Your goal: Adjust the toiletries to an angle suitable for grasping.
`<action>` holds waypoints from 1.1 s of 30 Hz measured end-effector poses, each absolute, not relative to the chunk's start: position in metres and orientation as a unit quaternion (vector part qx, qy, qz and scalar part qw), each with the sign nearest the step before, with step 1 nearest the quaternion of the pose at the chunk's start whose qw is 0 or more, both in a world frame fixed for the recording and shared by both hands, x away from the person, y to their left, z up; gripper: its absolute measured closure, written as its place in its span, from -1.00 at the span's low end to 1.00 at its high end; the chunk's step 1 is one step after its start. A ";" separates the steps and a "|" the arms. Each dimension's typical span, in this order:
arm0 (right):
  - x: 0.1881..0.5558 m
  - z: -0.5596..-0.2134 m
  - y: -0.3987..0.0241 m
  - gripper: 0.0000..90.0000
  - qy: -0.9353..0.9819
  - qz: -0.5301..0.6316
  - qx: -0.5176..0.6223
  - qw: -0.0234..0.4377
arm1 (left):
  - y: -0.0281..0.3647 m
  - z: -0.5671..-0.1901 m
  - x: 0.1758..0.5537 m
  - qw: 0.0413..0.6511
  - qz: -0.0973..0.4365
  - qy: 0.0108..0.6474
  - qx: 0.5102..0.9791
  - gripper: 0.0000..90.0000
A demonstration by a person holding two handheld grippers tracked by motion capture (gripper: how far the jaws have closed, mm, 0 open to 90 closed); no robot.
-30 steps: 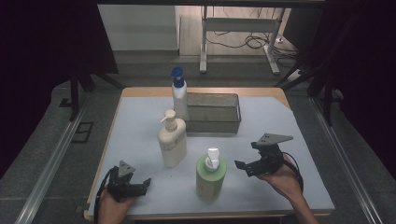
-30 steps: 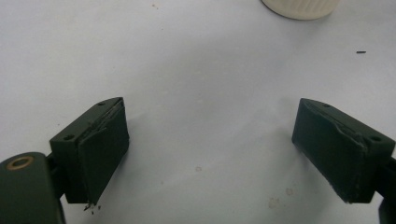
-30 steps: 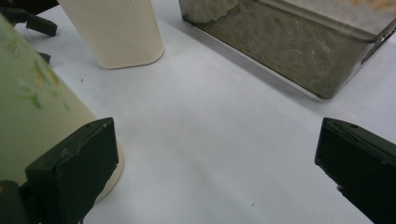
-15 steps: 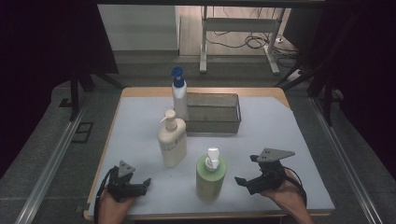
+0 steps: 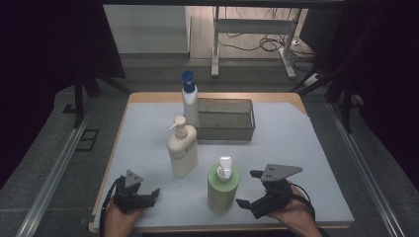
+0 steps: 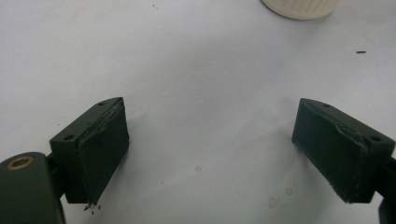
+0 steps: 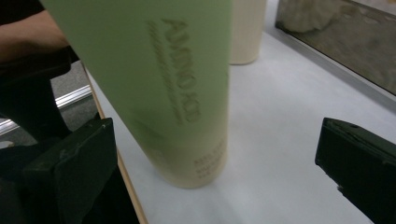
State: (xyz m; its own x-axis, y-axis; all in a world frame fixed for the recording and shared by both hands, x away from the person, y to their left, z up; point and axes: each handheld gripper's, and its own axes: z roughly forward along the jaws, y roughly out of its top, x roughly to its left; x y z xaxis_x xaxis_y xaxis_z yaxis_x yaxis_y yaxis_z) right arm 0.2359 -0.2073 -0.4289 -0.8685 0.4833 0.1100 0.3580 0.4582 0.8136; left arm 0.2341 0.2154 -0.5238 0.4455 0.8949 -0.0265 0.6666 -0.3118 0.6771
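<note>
Three pump bottles stand on the desk (image 5: 306,148). Green bottle (image 5: 221,190) upright near the front edge, just left of the right claw (image 5: 248,189), whose jaws gape wide and empty, aimed at it. Left claw (image 5: 154,193) low at the front left corner, jaws wide, nothing between them. Cream bottle (image 5: 182,150) behind.

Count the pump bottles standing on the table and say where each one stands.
3. The green bottle stands nearest, beside the right gripper; the cream bottle mid-table; the blue-capped white bottle by the grey tray. None seems hidden.
</note>
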 end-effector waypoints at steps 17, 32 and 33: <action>0.237 -0.424 -0.167 -1.00 0.864 0.451 0.215 0.063 | 0.215 -0.524 0.234 0.316 0.181 0.494 0.789 -0.76; 0.237 -0.427 -0.142 -1.00 0.869 0.444 0.201 0.085 | 0.215 -0.524 0.234 0.316 0.181 0.495 0.789 -0.76; 0.237 -0.427 -0.142 -0.97 0.869 0.444 0.201 0.087 | 0.215 -0.524 0.234 0.315 0.180 0.494 0.790 -0.76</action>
State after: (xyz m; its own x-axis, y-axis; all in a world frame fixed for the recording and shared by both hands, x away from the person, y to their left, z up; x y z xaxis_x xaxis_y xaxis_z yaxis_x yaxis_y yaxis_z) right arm 0.2366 -0.1416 -0.4267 -0.9042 0.4263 0.0270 0.2714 0.5246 0.8070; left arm 0.2342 0.2155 -0.5237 0.4461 0.8946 -0.0266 0.6671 -0.3126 0.6762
